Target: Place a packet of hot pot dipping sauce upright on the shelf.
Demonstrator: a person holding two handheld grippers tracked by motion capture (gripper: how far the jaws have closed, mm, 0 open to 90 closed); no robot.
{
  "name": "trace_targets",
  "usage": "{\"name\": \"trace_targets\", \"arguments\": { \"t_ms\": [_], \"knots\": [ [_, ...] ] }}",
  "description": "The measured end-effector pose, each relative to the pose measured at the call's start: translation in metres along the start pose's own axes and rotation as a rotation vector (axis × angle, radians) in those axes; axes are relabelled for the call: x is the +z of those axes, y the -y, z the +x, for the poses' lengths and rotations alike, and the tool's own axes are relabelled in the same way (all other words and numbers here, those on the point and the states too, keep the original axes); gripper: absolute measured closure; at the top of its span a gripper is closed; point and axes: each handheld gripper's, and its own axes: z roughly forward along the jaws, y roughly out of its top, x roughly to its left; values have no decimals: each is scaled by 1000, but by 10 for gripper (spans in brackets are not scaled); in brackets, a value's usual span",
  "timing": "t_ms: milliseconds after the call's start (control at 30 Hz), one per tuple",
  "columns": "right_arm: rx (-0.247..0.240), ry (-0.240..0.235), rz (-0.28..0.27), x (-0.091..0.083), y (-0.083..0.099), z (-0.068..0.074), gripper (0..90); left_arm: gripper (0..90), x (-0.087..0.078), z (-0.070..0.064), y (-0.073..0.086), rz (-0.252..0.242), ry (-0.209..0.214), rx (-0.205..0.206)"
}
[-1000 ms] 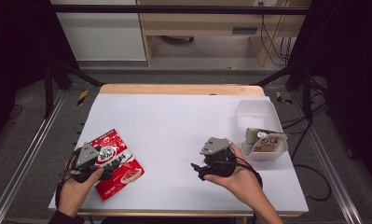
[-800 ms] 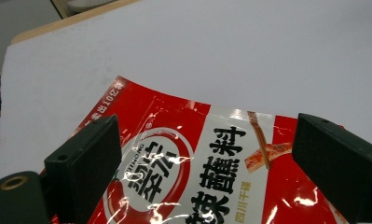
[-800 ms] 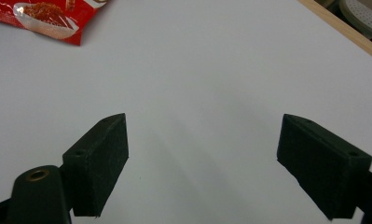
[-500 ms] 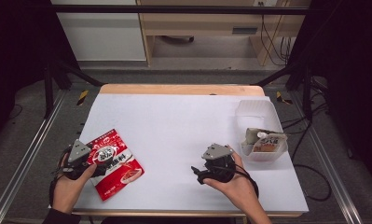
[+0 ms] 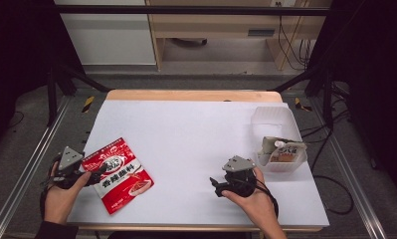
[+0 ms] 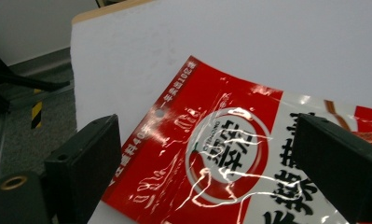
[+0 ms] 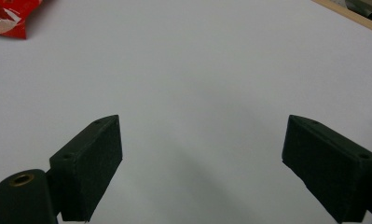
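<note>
White desk (image 5: 196, 134): red foil pouch (image 5: 120, 173) lying flat, light, slick, crinkly.
Left tongs (image 5: 94, 175) gaping wide, approaching pouch edge; right tongs (image 5: 216, 185) wide, holding nothing.

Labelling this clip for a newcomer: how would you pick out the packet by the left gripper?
On the white table, look to its near left corner. A flat, glossy red packet with black characters lies there, before the open left gripper; the other packets sit in a clear tub far right.

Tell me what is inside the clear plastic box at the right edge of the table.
The clear plastic box holds one pale snack packet lying in its near end; the far end looks bare. Whatever lies beneath the packet is covered.
</note>
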Motion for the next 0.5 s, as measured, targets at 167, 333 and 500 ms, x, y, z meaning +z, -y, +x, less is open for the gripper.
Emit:
{"name": "trace_targets", "arguments": {
  "t_ms": [167, 333, 500],
  "knots": [
    [6, 10, -7, -3, 3, 1, 123, 83, -4, 17, 6, 4, -19, -40],
    [15, 11, -5, -3, 5, 1, 125, 89, -5, 29, 12, 13, -29, -77],
    [1, 10, 12, 0, 5, 3, 129, 106, -5, 33, 15, 23, -45, -79]
  ]
}}
